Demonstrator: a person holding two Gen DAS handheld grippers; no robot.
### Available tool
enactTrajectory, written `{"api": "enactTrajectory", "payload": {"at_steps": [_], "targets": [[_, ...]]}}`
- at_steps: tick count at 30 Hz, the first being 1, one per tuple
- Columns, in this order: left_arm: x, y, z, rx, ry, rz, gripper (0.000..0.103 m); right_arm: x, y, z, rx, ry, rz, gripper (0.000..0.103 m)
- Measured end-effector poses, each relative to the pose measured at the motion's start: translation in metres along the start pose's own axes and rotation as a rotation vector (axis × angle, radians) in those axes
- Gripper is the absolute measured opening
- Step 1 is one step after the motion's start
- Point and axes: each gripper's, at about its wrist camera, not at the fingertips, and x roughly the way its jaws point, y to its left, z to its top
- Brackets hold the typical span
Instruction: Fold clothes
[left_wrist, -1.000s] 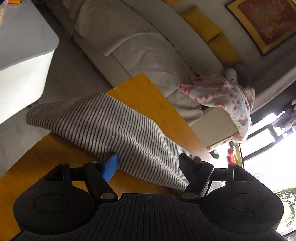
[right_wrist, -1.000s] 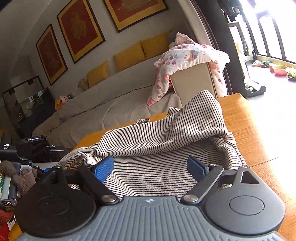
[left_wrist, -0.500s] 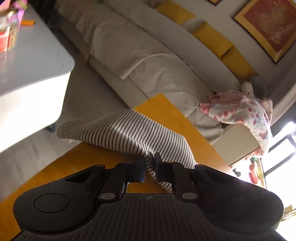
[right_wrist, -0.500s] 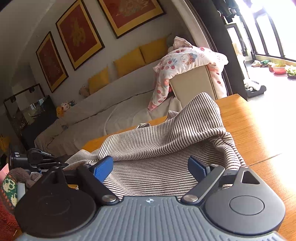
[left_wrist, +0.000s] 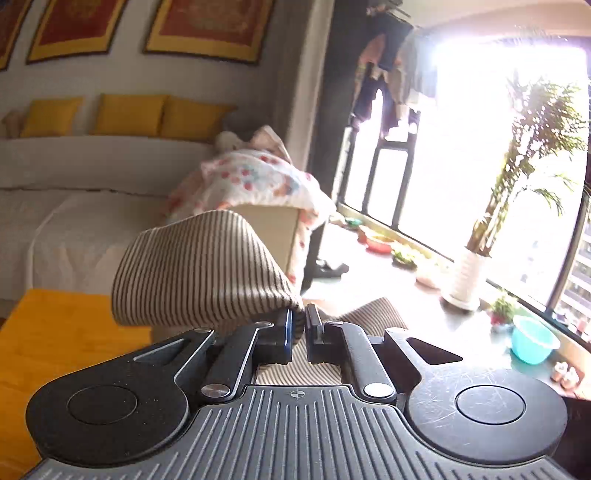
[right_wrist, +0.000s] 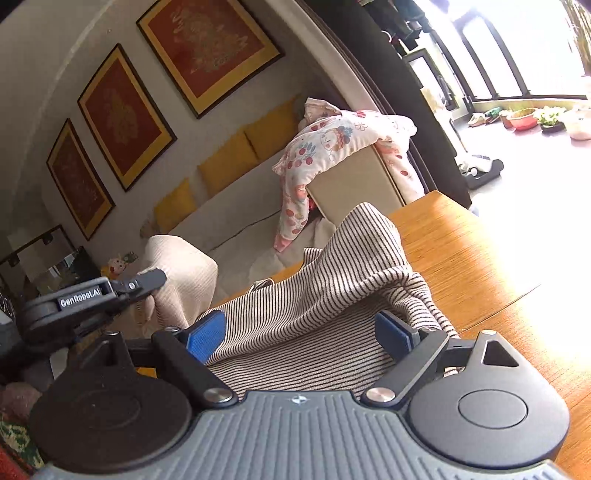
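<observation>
Striped knit garment: left wrist view first. Left gripper is clenched on a bunched edge of it, pads pinching the cloth between them. The gripped end is lifted off the wooden table and arches up and to the left of the fingers, stripes running along the fold. A second strip of the same cloth trails below and to the right of the jaws, toward the sunlit floor. Sofa with a floral blanket lies beyond.

Right wrist view. Right gripper stands released, blue pads wide apart, with the garment's body heaped on the table directly ahead and partly between the fingers; nothing is pinched. Long axis runs from lower left to the raised peak at upper right. The left gripper shows at the left edge, holding its corner up and clear of the heap.

Judgement: the lifted end sits left of the pile, so the fold likely carries it rightward across; the right gripper is nearer the body to pin it.
</observation>
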Motion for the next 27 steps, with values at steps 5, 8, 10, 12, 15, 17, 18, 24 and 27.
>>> {"api": "enactTrajectory", "payload": {"at_steps": [5, 8, 10, 12, 15, 17, 18, 24, 27], "targets": [[0.013, -0.006, -0.033, 0.001, 0.167, -0.128, 0.039, 0.000, -0.006, 0.002, 0.036, -0.013, -0.007, 0.092], [-0.002, -0.007, -0.045, 0.048, 0.165, -0.144, 0.055, 0.002, -0.004, 0.001, 0.018, -0.004, -0.009, 0.092], [-0.013, -0.005, -0.049, 0.065, 0.143, -0.132, 0.074, 0.004, 0.000, 0.002, -0.005, 0.011, -0.019, 0.092], [-0.018, -0.001, -0.054, 0.060, 0.146, -0.123, 0.081, 0.013, 0.023, 0.006, -0.173, 0.031, -0.044, 0.092], [-0.019, 0.005, -0.064, 0.022, 0.182, -0.115, 0.086, 0.028, 0.067, 0.015, -0.501, 0.050, -0.085, 0.069], [-0.020, 0.011, -0.066, -0.011, 0.187, -0.100, 0.087, 0.048, 0.095, 0.027, -0.638, 0.093, -0.081, 0.050], [-0.019, 0.013, -0.066, -0.028, 0.189, -0.093, 0.091, 0.060, 0.108, 0.035, -0.684, 0.116, -0.073, 0.049], [-0.009, 0.024, -0.066, -0.094, 0.243, -0.071, 0.095, 0.161, 0.163, 0.038, -0.912, 0.331, -0.052, 0.059], [-0.010, 0.024, -0.067, -0.093, 0.242, -0.056, 0.095, 0.202, 0.169, 0.018, -1.006, 0.380, -0.138, 0.058]]}}
